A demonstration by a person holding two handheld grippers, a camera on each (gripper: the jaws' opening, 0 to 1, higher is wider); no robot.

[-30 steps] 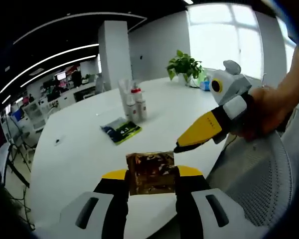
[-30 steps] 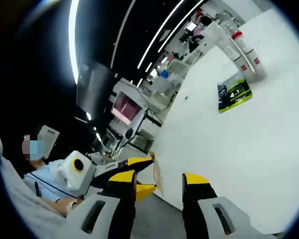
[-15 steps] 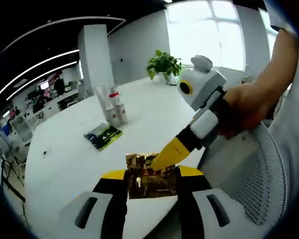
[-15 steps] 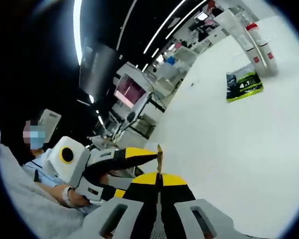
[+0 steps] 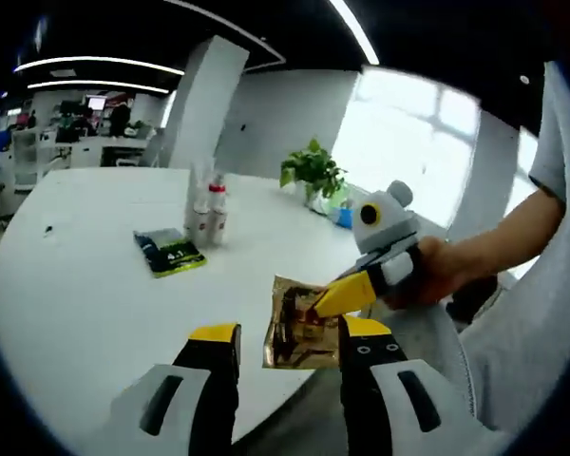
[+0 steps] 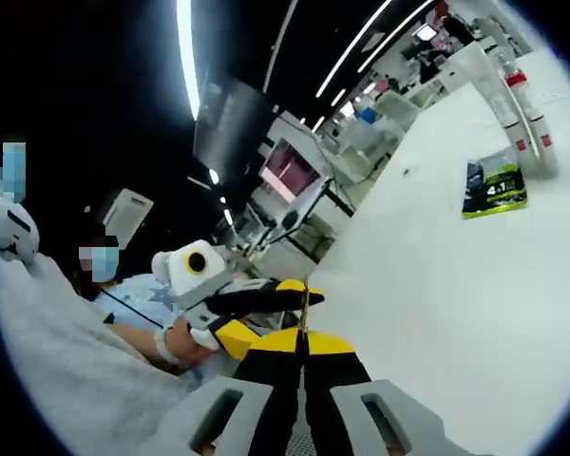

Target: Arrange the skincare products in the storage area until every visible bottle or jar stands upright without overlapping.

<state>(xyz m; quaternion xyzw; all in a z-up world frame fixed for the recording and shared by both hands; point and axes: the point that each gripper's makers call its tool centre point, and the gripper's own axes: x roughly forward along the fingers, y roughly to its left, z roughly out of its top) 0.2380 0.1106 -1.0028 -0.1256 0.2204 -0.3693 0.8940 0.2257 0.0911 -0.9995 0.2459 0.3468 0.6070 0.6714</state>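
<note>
I noted my right gripper (image 5: 347, 293) clamped on the gold sachet (image 5: 299, 328), between my left gripper's (image 5: 288, 344) parted jaws.

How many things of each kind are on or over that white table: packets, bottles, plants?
Gold foil packet: 1, pinched by the right gripper
Dark packet with green print: 1
Bottles: a small cluster; at least 2, exact number unclear
Potted plant: 1
Total: at least 5
</note>
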